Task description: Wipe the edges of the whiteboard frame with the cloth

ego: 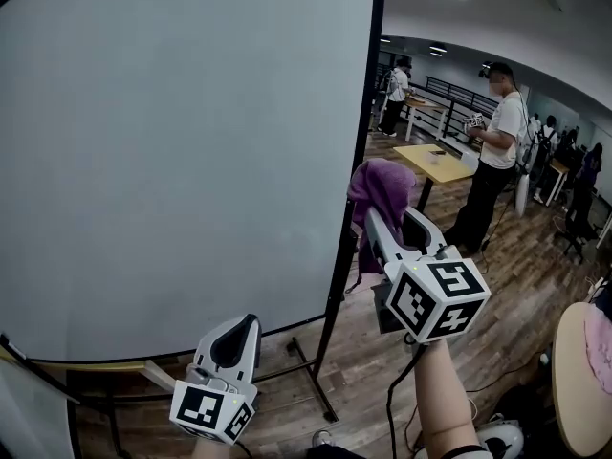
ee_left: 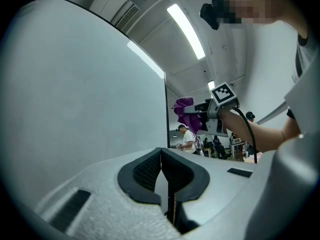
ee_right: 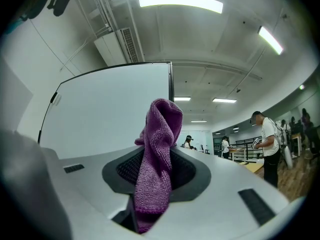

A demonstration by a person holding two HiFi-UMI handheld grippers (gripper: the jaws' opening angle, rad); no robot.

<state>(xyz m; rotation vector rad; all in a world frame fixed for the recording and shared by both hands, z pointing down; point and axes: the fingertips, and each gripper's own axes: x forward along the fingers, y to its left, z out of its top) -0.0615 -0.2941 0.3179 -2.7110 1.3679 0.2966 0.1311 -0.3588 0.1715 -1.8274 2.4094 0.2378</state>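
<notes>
A large whiteboard [ego: 182, 151] on a black stand fills the left of the head view; its black right frame edge [ego: 359, 151] runs down the middle. My right gripper [ego: 375, 220] is shut on a purple cloth [ego: 380, 191], held just right of that edge at mid height; whether the cloth touches it I cannot tell. The cloth [ee_right: 157, 159] hangs bunched between the jaws in the right gripper view. My left gripper [ego: 234, 338] is low, near the board's bottom edge, shut and holding nothing. The left gripper view shows the frame edge [ee_left: 165, 114] and the cloth [ee_left: 186, 111] beyond.
The stand's black foot [ego: 316, 381] juts out on the wood floor under the board. A person in a white shirt [ego: 492, 156] stands to the right beside a yellow table [ego: 435, 163]. Other people and desks are further back. A round table edge [ego: 574, 381] is at right.
</notes>
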